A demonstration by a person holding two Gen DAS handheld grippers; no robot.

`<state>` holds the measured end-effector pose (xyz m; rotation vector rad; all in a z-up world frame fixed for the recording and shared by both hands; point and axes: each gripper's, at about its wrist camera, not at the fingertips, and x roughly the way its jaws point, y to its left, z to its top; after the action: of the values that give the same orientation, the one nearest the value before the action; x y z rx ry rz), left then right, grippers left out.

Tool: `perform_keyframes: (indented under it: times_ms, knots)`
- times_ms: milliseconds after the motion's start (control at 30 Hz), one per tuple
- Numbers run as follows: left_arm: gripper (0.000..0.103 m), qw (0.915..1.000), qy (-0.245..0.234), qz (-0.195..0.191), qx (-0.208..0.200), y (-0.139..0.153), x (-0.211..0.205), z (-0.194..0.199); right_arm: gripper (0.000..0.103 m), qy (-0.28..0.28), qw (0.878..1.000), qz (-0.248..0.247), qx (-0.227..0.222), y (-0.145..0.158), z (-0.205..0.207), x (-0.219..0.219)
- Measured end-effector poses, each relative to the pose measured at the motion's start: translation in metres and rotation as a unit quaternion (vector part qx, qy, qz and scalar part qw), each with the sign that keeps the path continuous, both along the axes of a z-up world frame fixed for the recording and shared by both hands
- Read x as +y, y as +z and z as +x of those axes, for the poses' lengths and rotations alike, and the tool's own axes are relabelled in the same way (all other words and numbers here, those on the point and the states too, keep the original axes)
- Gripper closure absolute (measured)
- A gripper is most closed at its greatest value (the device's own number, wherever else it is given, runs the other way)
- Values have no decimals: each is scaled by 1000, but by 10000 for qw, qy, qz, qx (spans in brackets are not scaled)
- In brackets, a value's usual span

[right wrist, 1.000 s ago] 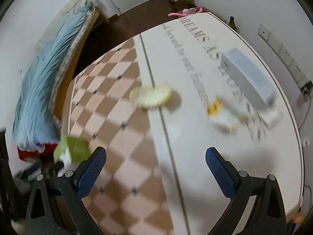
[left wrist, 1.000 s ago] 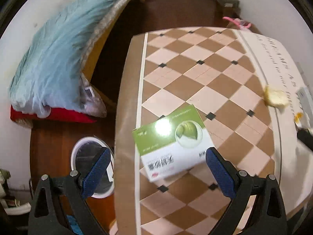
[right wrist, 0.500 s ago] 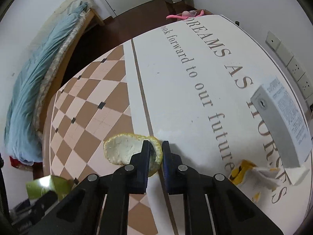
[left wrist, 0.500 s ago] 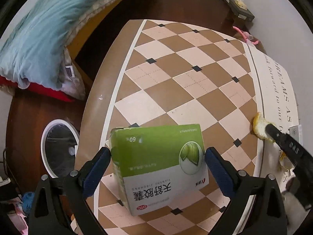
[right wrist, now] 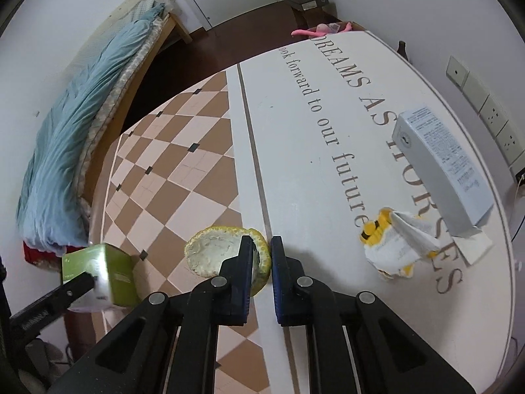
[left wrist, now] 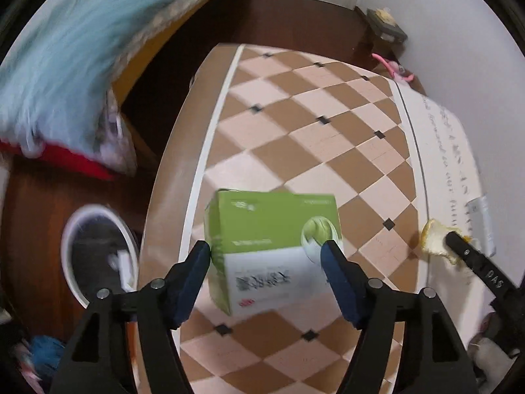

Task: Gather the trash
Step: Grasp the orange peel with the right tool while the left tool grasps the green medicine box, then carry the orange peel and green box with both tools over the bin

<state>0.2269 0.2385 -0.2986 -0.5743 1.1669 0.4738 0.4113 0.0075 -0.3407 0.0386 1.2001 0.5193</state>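
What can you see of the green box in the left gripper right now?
The green box is a small cardboard carton, green on top with a round leaf emblem, white on the near face with dark print and a red mark. It sits tilted between the left gripper fingers, clamped at both sides, above the checkered table near its edge. Motion blur hides finer print.

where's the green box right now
The green box sits between the left gripper fingers, lifted near the table's left edge, beside the bin.

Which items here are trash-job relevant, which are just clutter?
Job: green box in left gripper; citrus peel in right gripper; crumpled wrapper; grey carton; bin.
Background: bed; pink toy; wall sockets.
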Motion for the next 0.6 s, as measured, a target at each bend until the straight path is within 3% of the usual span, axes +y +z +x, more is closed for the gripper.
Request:
perform_keyframes:
  times_ms: [100,267,300,333,367,600]
  knots:
    - [36,9990,314,-306,-51,1,12,-17,92,-32,10000,28,80,-4,-2,-2]
    - [36,9984,445,-354,-17,7,10,-11,92,-49,9996,69,256,-16,-4,5]
    - [33,9986,408,-343,32,5,9,-6,92,-48,9995,59,294,-19,-5,6]
    - [18,9990,317,-290,110,1,7,1,92,-49,9995,38,308,-21,-6,7]
    - [14,9992,221,-261,212,-3,4,8,92,-60,9995,30,317,-22,-6,8]
    - [13,9971,161,-95,738,-34,-6,27,92,-57,9994,4,343,-24,-4,5]
